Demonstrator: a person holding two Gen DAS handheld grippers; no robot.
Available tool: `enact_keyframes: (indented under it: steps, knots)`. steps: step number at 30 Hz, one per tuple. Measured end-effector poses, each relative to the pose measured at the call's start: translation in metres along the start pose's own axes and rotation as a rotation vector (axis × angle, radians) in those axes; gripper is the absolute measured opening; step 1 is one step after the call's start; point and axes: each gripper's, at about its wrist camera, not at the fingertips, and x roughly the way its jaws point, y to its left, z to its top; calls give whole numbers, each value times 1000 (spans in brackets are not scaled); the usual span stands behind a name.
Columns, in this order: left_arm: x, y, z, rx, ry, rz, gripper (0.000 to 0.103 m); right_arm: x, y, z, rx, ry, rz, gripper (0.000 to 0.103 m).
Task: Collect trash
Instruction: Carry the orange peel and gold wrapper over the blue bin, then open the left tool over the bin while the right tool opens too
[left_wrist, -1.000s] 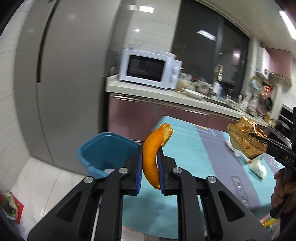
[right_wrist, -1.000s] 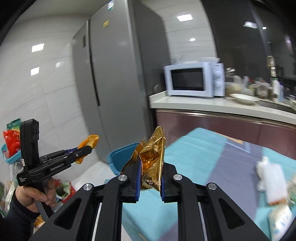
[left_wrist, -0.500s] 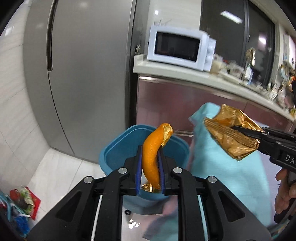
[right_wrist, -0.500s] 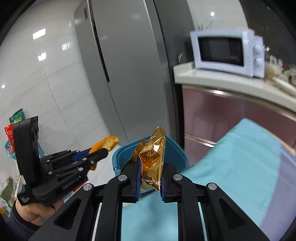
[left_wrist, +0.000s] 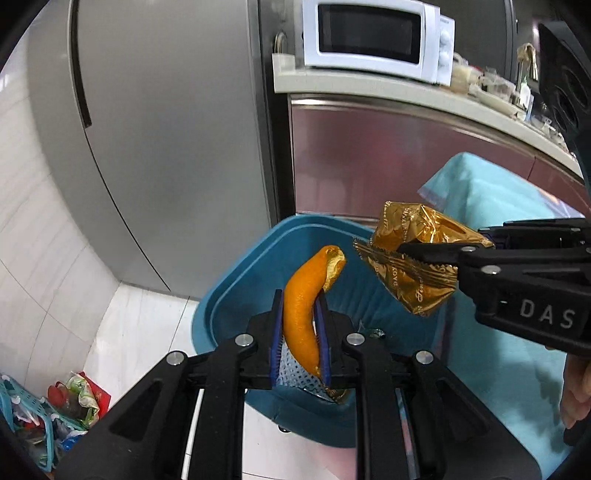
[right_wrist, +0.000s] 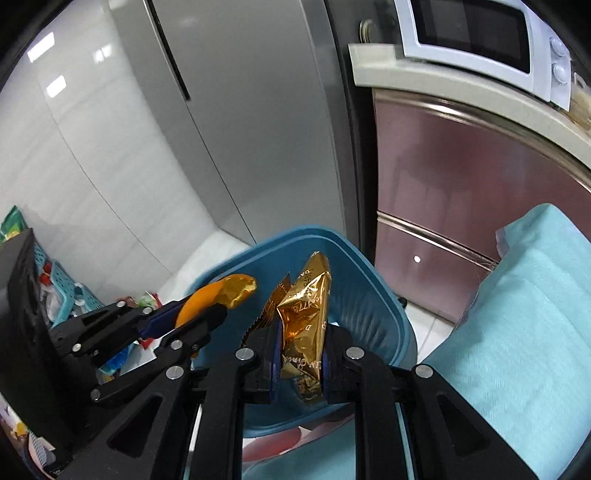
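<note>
Both grippers have been brought from beside the table to above the blue bin (left_wrist: 236, 280). Orange peel (left_wrist: 301, 314) is clamped in the left gripper (left_wrist: 299, 332), gold wrapper (right_wrist: 303, 321) in the right gripper (right_wrist: 299, 354); release seems imminent.

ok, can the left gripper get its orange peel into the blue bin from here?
Probably yes. The left gripper, shut on the orange peel, sits over the open blue bin; nothing blocks the drop. The right gripper with its gold wrapper is alongside, apart.
</note>
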Motion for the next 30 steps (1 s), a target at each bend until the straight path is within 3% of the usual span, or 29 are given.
enact_keyframes:
  steps: [9,13,18,20,25,30]
  knots:
    - [30,-13,3,11,47,7,17,35,-11,3,13,104,-7,16]
    - [36,-19,4,23,53,12,20,39,-13,8,16,114,-14,25]
    - [37,-28,5,44,42,41,45,38,-11,9,21,112,-28,44]
    - [34,-27,5,43,38,44,47,36,-13,10,32,95,-31,50]
    - [23,-26,5,32,17,62,58,31,-19,9,63,76,-18,54]
    - [4,-17,2,26,-15,88,66,27,-18,9,61,66,-8,67]
